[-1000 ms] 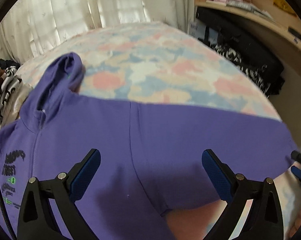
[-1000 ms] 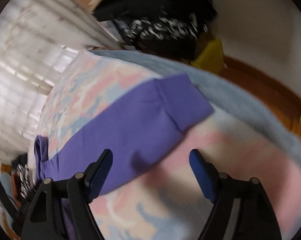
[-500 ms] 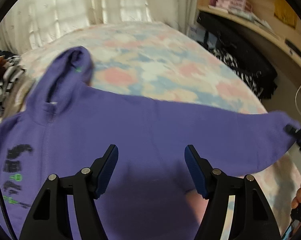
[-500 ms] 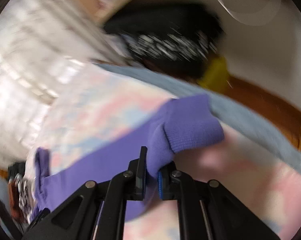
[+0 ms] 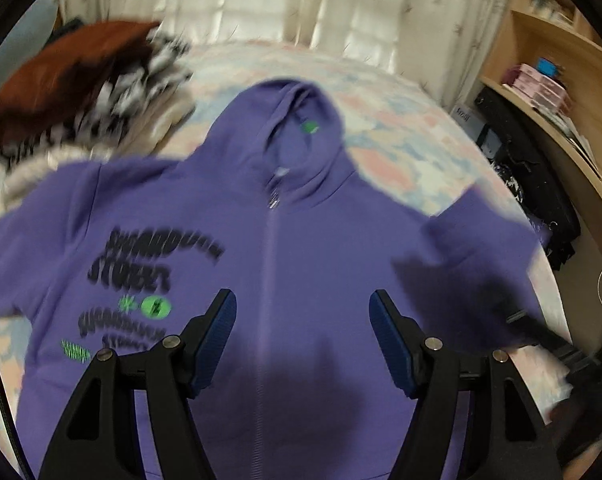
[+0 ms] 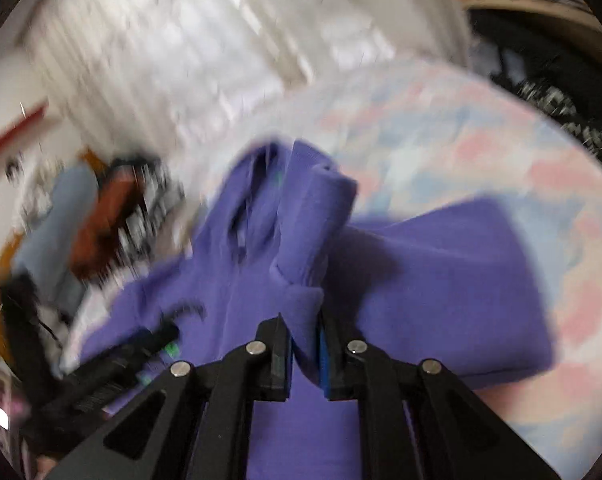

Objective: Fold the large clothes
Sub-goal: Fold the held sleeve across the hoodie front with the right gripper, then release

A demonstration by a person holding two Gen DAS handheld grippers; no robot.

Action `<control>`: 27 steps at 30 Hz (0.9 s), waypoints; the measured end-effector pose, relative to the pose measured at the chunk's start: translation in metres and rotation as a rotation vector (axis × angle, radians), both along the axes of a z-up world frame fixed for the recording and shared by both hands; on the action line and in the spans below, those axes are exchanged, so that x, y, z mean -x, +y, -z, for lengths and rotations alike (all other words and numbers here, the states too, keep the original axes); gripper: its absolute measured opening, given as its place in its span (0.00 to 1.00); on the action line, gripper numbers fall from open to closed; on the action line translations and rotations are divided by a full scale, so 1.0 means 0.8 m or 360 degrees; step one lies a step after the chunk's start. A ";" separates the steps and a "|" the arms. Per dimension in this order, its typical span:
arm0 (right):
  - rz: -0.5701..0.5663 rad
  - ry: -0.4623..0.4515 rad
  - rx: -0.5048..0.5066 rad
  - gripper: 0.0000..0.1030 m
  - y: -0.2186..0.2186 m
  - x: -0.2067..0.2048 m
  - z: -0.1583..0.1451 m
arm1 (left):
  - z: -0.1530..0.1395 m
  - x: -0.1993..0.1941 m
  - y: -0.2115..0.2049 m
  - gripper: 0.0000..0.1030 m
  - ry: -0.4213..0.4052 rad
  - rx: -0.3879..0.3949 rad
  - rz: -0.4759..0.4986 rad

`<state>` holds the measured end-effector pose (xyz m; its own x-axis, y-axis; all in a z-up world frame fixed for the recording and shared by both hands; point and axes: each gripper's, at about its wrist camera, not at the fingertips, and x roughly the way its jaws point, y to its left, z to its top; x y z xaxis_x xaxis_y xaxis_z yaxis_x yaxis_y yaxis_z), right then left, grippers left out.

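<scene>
A purple zip hoodie [image 5: 277,264] with black and green print lies face up on the pastel bedspread [image 5: 397,148], hood pointing to the curtains. My left gripper [image 5: 301,336] is open and empty, hovering above the hoodie's chest. My right gripper [image 6: 304,344] is shut on the hoodie's sleeve cuff [image 6: 309,240] and holds it lifted over the body of the hoodie [image 6: 205,296]. The right gripper shows blurred at the right in the left wrist view [image 5: 541,336], carrying the sleeve [image 5: 477,248].
A heap of other clothes [image 5: 81,84], rust, black-and-white and cream, sits at the bed's far left. Curtains [image 5: 293,4] hang behind the bed. Wooden shelves [image 5: 561,72] and black bags [image 5: 541,184] stand to the right of the bed.
My right gripper closed on the sleeve cuff and carried it leftward, over the hoodie's body. My left gripper swung left from the sleeve to above the chest and narrowed its opening.
</scene>
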<state>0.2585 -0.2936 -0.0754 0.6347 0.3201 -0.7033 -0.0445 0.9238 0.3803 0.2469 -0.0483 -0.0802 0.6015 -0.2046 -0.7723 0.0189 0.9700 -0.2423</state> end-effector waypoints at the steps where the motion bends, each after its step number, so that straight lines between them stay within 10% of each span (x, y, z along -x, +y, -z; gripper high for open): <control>1: -0.0034 0.0084 0.0048 0.15 0.017 -0.006 0.026 | 0.011 0.002 0.006 0.65 0.0026 0.0018 0.0006; 5: -0.0060 0.0343 0.0090 0.50 0.045 -0.001 0.097 | 0.038 0.005 0.011 0.66 0.0109 0.0090 0.0072; 14: 0.0024 0.0161 0.0100 0.54 0.048 0.079 0.075 | 0.067 0.004 -0.015 0.66 0.0204 0.0409 0.0289; 22: 0.0088 0.0140 0.0058 0.54 0.034 0.125 0.093 | 0.095 -0.014 -0.063 0.65 0.0327 0.0412 0.0367; 24: 0.0091 0.0161 0.0057 0.54 0.033 0.127 0.101 | 0.098 -0.020 -0.078 0.48 0.0334 0.0395 0.0384; 26: 0.0098 0.0151 0.0049 0.54 0.031 0.128 0.102 | 0.099 -0.028 -0.095 0.08 0.0344 0.0328 0.0412; 27: 0.0099 0.0148 0.0048 0.54 0.031 0.128 0.102 | 0.098 -0.032 -0.104 0.08 0.0343 0.0276 0.0421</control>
